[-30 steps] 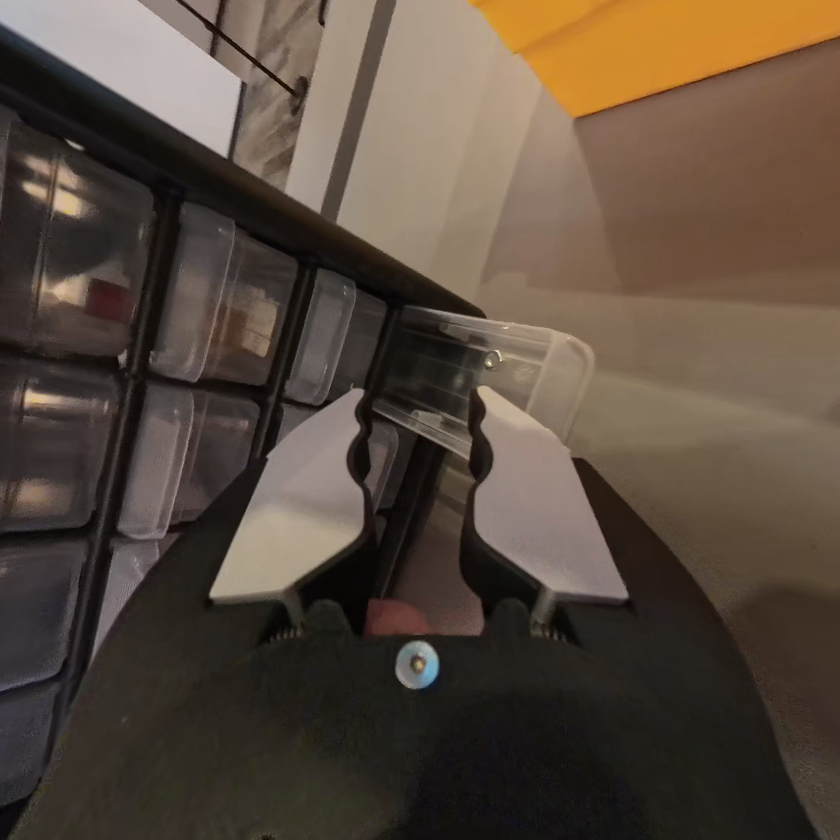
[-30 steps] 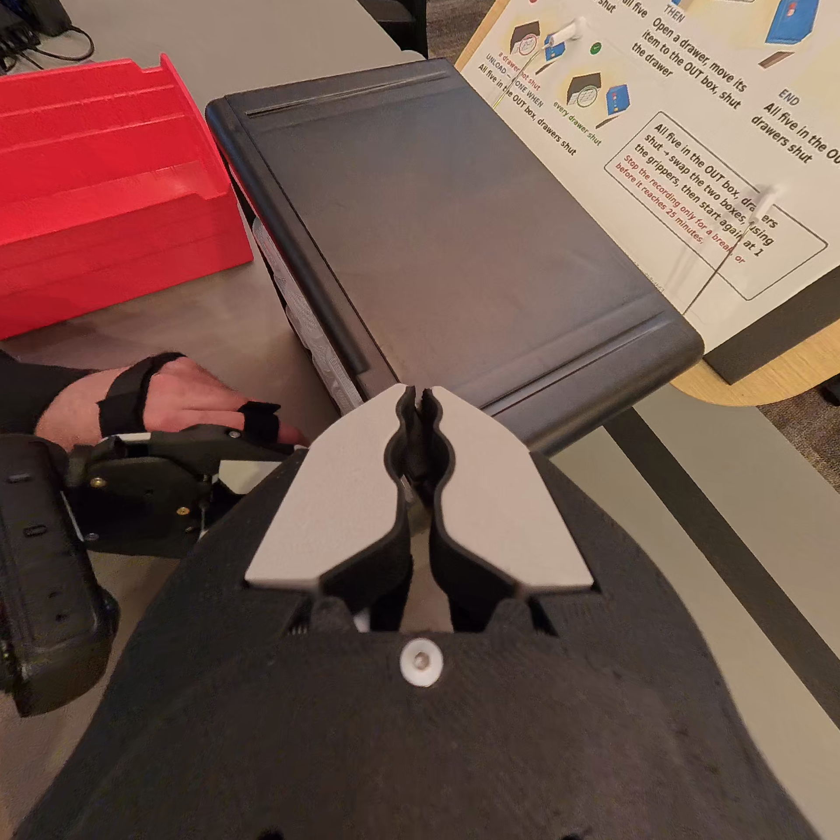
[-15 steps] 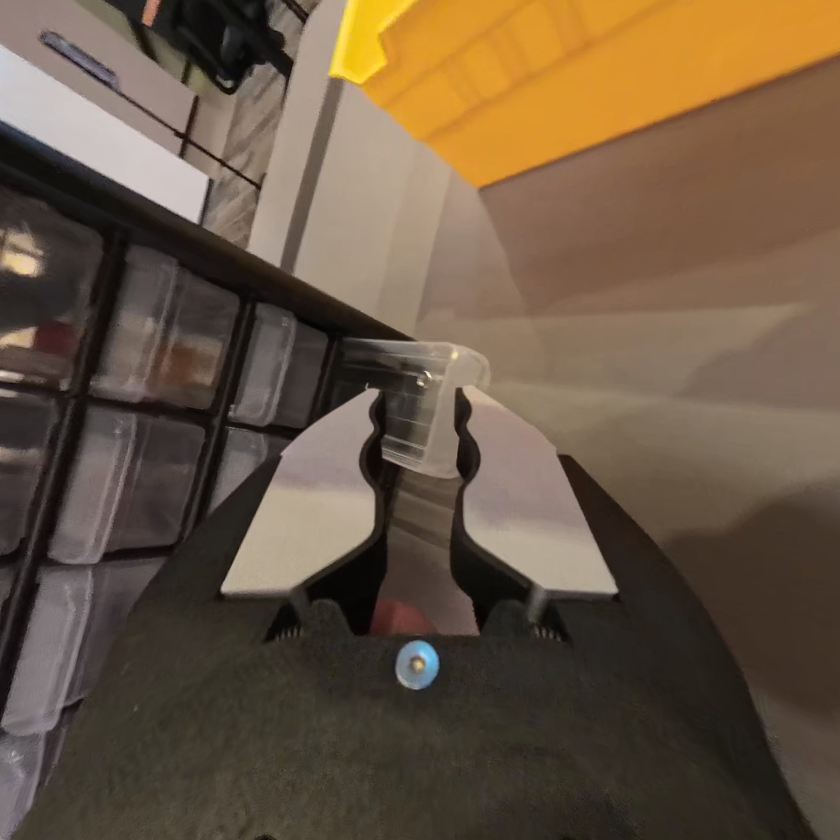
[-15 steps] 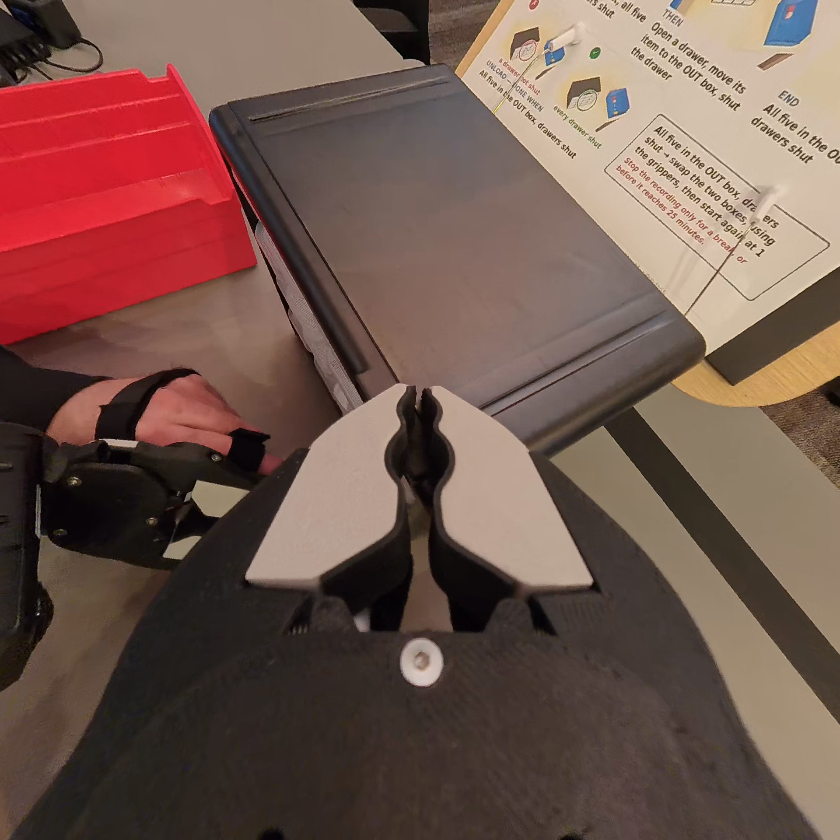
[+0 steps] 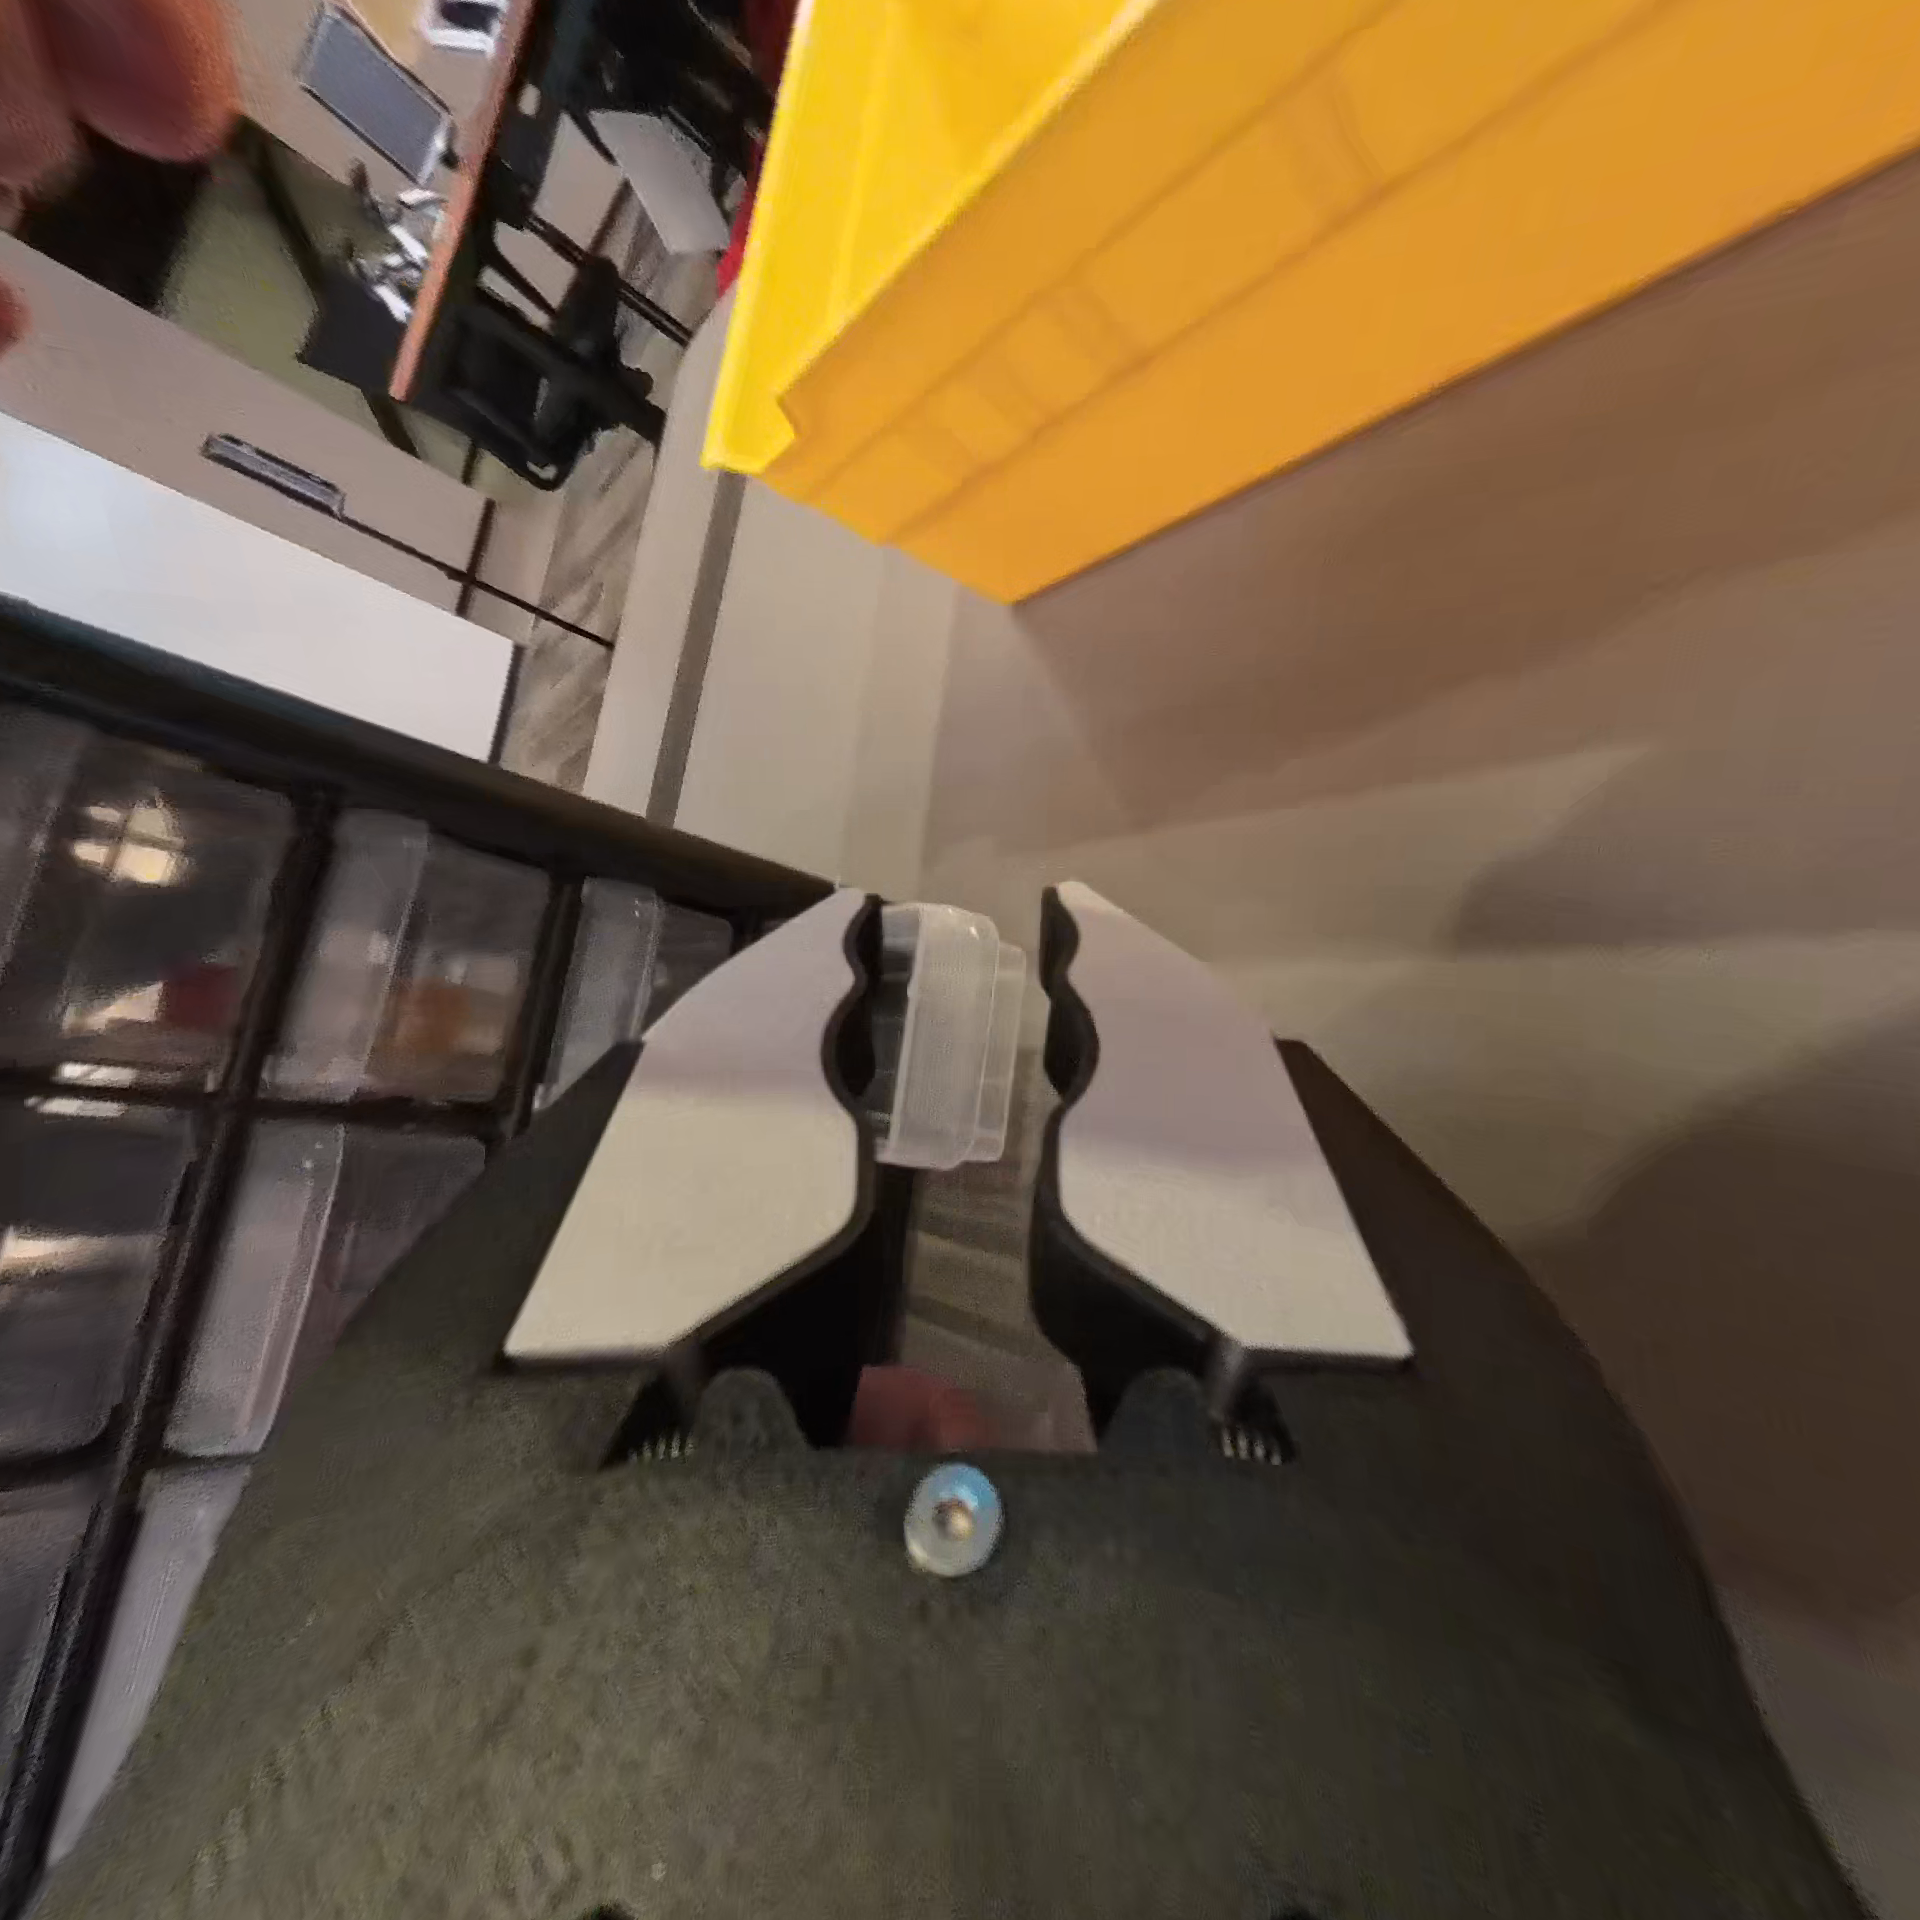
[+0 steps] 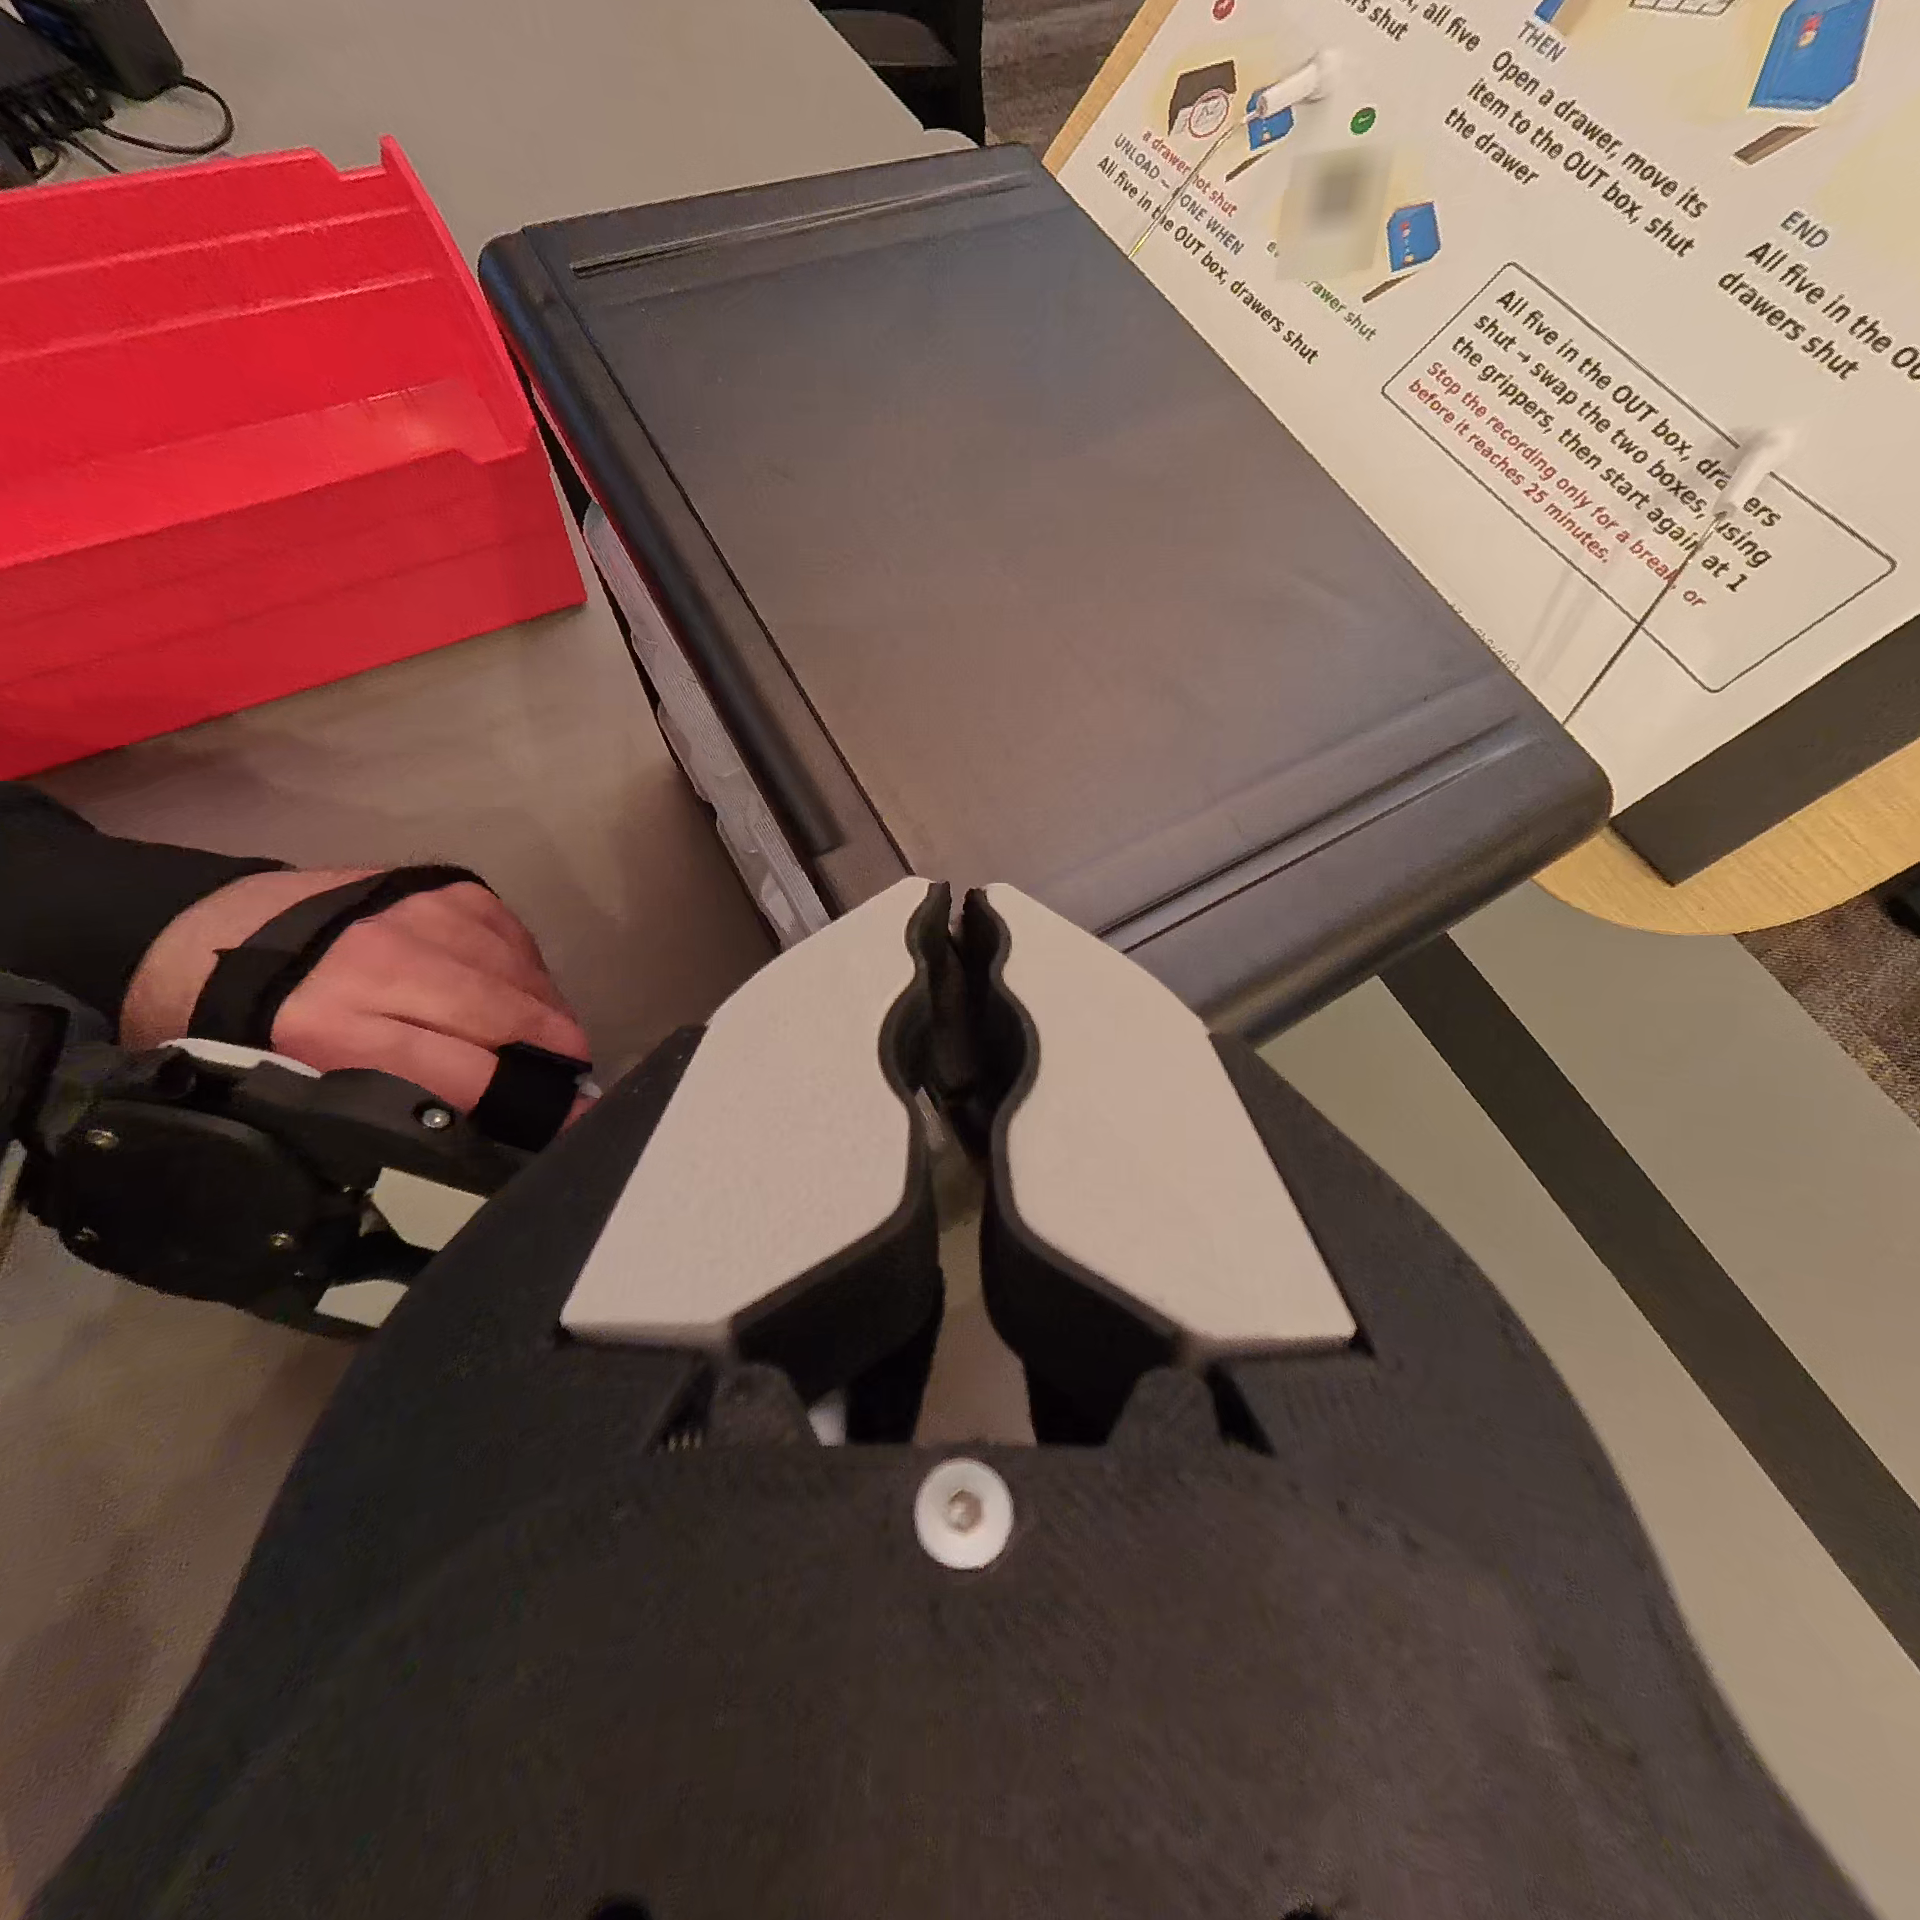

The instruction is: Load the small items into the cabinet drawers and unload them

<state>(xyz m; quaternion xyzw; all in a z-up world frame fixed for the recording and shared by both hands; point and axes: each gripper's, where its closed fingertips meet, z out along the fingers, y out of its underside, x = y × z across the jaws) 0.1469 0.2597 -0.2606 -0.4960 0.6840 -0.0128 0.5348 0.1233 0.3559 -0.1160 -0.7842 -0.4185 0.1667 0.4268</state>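
The black cabinet (image 5: 416,790) with clear drawers (image 5: 416,987) fills the left of the left wrist view. My left gripper (image 5: 954,904) is open, its fingers either side of the clear handle of the end top-row drawer (image 5: 945,1039). The handle touches the left finger and that drawer sits almost flush with its neighbours. In the right wrist view I look down on the cabinet's top (image 6: 1039,540). My right gripper (image 6: 956,904) is shut above its near corner, and I cannot make out anything between its pads. The left gripper (image 6: 239,1164) and the hand (image 6: 395,966) holding it are at the cabinet's front.
A yellow bin (image 5: 1247,260) stands on the table beyond the cabinet's end. A red bin (image 6: 239,416) stands at the cabinet's other end. A printed instruction sheet (image 6: 1558,312) leans behind the cabinet. Grey table surface (image 6: 1558,1195) lies to the right.
The pulled-out clear drawer has slid back into the cabinet with my left gripper following it in. The left fingers have closed in somewhat. The right gripper has barely moved.
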